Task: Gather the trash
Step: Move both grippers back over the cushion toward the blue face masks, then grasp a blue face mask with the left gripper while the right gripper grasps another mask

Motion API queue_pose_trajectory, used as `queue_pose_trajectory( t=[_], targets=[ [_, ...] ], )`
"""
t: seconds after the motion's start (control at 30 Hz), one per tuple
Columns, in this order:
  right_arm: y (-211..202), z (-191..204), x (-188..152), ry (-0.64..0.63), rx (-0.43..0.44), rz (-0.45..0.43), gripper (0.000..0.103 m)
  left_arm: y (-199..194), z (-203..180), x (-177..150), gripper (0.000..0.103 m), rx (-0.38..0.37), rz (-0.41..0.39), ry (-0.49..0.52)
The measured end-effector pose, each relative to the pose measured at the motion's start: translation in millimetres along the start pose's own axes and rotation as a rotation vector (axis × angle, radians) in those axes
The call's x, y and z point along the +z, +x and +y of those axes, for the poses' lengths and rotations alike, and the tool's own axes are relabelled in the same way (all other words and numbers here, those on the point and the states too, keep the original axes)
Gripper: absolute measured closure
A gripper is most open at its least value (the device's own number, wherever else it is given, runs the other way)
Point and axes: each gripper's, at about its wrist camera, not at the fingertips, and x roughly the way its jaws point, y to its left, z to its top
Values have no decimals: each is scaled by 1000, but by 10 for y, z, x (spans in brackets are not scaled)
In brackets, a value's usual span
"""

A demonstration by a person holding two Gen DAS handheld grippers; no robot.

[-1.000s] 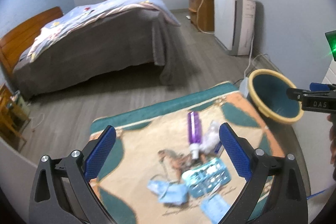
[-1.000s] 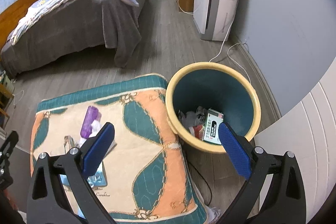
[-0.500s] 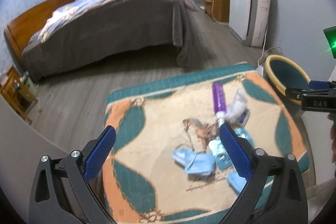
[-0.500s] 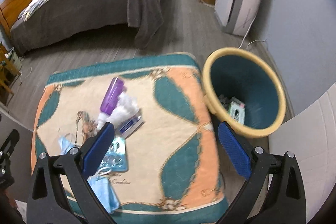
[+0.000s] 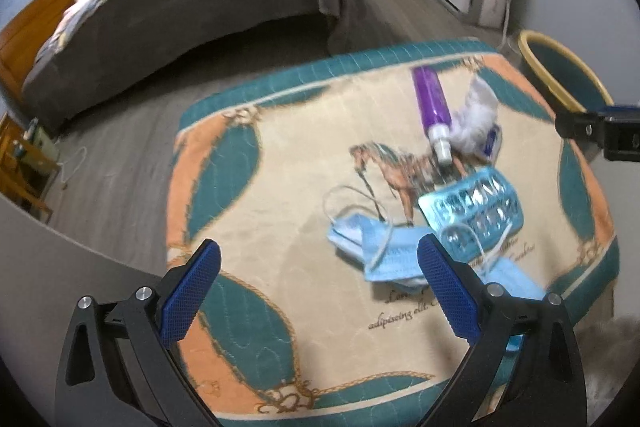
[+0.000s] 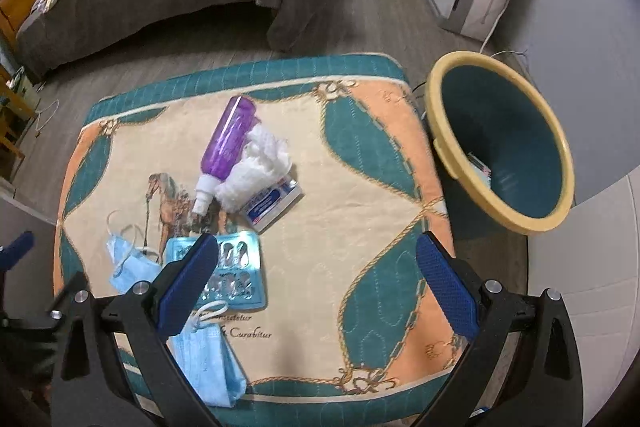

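Both grippers hang wide and empty over the tabletop (image 6: 360, 227): left gripper (image 5: 318, 291) just short of a blue mask (image 5: 384, 247), right gripper (image 6: 316, 287) beside the blister pack (image 6: 232, 271), purple bottle (image 6: 228, 147) ahead, bin (image 6: 500, 139) off its right

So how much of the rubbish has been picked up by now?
Some packaging already lies in the yellow-rimmed teal bin. Both grippers are open and empty. Left on the patterned cushion: purple bottle, white tissue, small box, blister tray, blue masks.
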Motion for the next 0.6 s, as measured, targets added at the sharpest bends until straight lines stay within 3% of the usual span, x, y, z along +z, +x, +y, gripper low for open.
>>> queue_pose_trajectory(
  t=[0.13,0.33,0.4,0.57,0.6],
  targets=[
    [21,25,-144,12,-3,15,6,111,-99,-52,6,-60,24,-3],
    [21,39,-386,63,13,46,12,256,-377,-94,10,-111,43,88],
    [19,46,-475,74,19,62,15,328,-466,-117,22,-122,68,126],
    [-16,116,-683,87,60,90,23,453,-489,-165,72,-117,126,166],
    [-19,147,-717,79,65,95,24,432,-458,-158,75,-123,123,157]
  ],
)
